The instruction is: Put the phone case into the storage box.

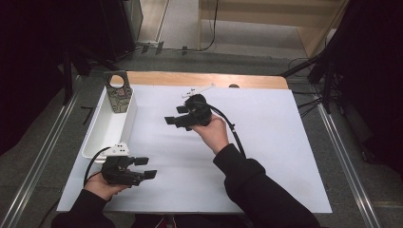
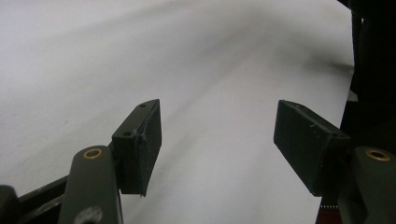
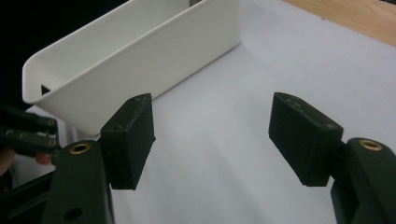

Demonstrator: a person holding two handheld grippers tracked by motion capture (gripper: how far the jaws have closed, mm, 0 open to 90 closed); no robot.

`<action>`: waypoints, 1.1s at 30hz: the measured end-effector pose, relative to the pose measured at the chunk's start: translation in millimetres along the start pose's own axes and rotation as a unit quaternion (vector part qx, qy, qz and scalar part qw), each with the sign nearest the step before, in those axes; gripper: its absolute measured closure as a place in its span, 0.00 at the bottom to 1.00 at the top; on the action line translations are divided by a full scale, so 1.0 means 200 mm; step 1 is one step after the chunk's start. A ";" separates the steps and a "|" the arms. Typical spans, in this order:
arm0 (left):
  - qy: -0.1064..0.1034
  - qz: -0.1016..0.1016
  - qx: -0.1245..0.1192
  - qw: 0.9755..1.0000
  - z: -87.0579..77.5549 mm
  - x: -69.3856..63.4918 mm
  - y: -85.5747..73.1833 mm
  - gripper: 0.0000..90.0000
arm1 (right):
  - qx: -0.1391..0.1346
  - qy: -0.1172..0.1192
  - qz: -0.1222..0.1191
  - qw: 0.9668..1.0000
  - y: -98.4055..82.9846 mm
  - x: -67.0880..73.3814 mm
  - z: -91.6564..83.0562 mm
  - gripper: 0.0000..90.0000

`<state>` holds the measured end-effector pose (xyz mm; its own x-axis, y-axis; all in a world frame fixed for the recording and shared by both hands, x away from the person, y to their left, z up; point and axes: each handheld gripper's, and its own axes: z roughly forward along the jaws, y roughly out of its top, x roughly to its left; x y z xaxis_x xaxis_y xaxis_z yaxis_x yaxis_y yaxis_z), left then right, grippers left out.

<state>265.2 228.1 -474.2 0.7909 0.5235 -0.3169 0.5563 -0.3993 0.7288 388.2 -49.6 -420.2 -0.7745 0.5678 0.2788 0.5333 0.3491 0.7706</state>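
Observation:
My left gripper (image 1: 146, 167) is held low over the near left corner of the white sheet (image 1: 266, 142), pointing right. Its jaws stand open with nothing between them (image 2: 217, 121), only bare sheet ahead. My right gripper (image 1: 175, 115) is held above the middle of the sheet and points left toward the white bin (image 1: 102, 137). It is open too (image 3: 212, 116), with nothing between its jaws; the bin's long wall (image 3: 140, 46) lies just beyond them.
A patterned flat piece with a round hole (image 1: 117, 91) stands upright in the bin's far end. A small white part (image 1: 197, 90) lies at the sheet's far edge, by the bare wooden tabletop (image 1: 204, 78). Dark stands and cables flank the table.

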 end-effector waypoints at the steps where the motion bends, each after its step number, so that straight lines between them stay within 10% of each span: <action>1: 0.000 0.000 0.001 1.000 0.00 0.00 0.00 0.36 | 0.000 0.000 -0.003 1.000 -0.01 0.00 -0.01 0.34; 33: 0.003 0.000 0.013 1.000 0.02 0.00 -0.01 0.36 | -0.006 0.007 0.006 1.000 -0.34 -0.04 -0.27 0.31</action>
<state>264.8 224.6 -478.2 0.7896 0.5274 -0.3136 0.5629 -0.4192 0.7123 339.3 -117.4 -443.9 -0.7725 0.5620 0.2957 0.5385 0.3329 0.7741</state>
